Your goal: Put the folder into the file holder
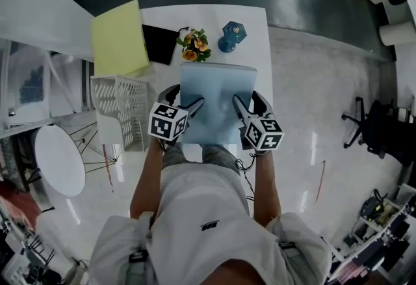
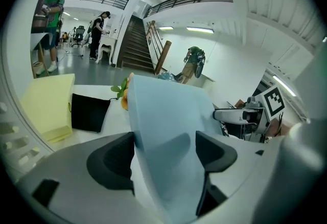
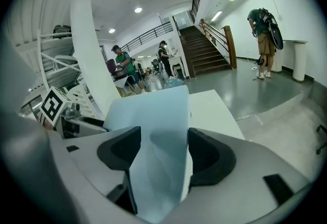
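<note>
Pale blue folder (image 1: 218, 98) at frame centre, over the near end of the white table (image 1: 253, 23), left gripper (image 1: 187, 100) closed on its left edge, right gripper (image 1: 250, 105) closed on its right edge, white mesh file holder (image 1: 120, 105) at centre left, apart from the folder.
</note>
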